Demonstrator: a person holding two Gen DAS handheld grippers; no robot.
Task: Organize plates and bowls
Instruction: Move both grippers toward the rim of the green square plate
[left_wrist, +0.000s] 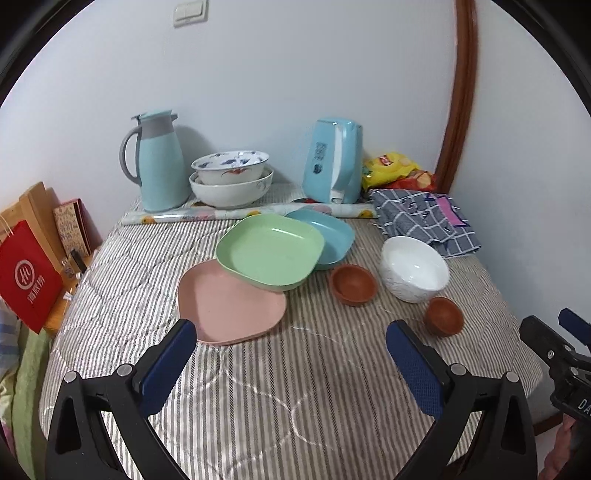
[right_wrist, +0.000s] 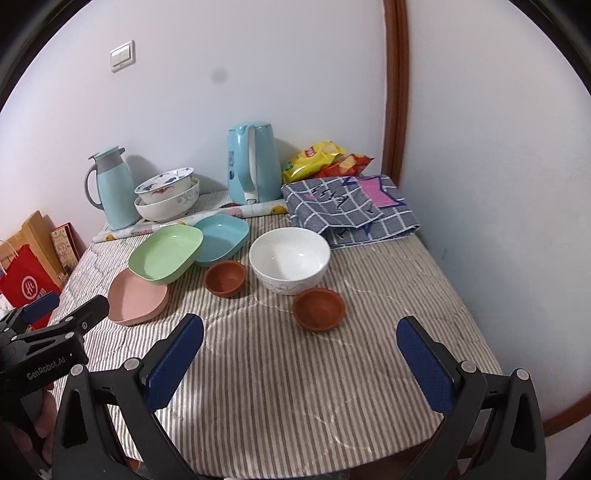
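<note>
A pink plate, a green plate overlapping it, and a blue plate lie on the striped table. A white bowl stands between two small brown bowls, one to its left and one in front of it. My left gripper is open and empty, just before the pink plate. My right gripper is open and empty, just before the near brown bowl.
At the back stand a blue thermos, two stacked patterned bowls, a blue kettle, snack bags, a rolled sheet and a checked cloth. Bags stand left of the table.
</note>
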